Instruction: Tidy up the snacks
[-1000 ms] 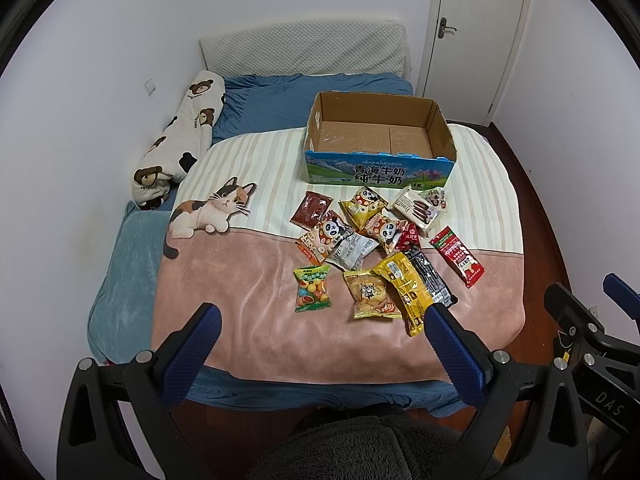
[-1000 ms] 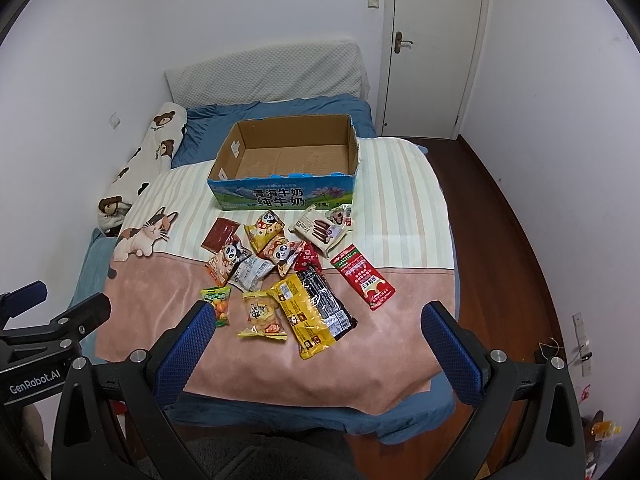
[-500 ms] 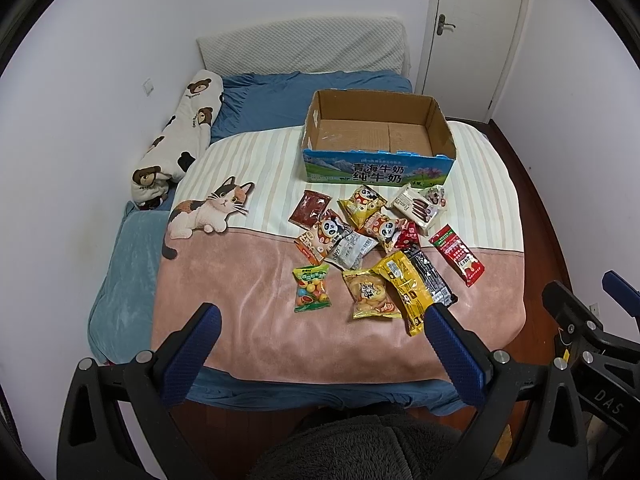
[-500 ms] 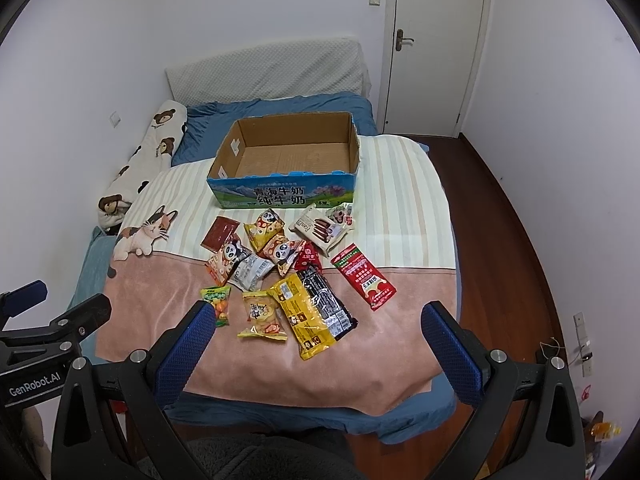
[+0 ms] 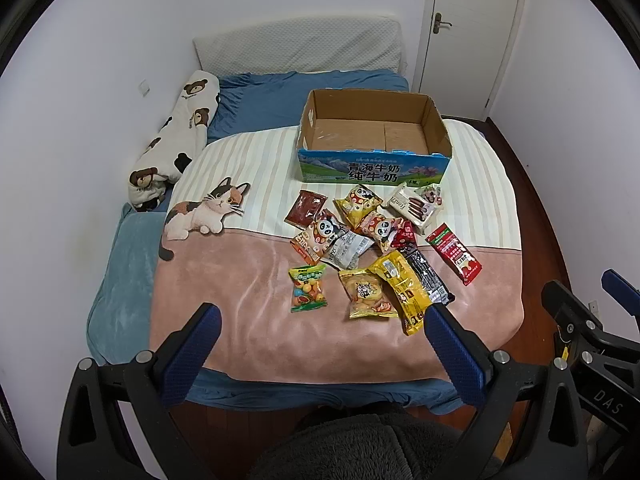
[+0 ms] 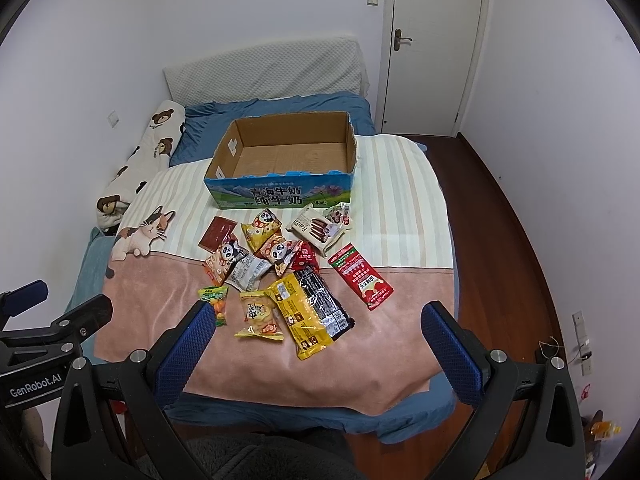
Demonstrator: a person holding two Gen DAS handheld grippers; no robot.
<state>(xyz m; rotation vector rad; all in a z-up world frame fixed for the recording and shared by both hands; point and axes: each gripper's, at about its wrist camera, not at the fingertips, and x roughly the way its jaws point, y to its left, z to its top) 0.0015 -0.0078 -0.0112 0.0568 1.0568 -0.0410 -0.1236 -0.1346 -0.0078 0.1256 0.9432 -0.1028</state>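
Several snack packets lie loose on the bed blanket (image 5: 248, 320), among them a green candy bag (image 5: 307, 288), a long yellow packet (image 5: 404, 292) and a red packet (image 5: 454, 253). Behind them stands an empty open cardboard box (image 5: 374, 136) with a blue printed front. My left gripper (image 5: 320, 344) hangs open above the bed's near edge, apart from the snacks. My right gripper (image 6: 316, 344) is open too, held just short of the yellow packet (image 6: 304, 322). The box (image 6: 286, 160) shows empty in the right wrist view as well.
A bear-print pillow (image 5: 176, 148) lies along the left wall and a grey headboard cushion (image 5: 298, 46) leans at the back. A white door (image 5: 474, 28) is at the back right. Wooden floor (image 6: 504, 248) runs along the bed's right side.
Both views have crept slightly forward toward the bed. The snacks and box have not moved, and both grippers stay open.
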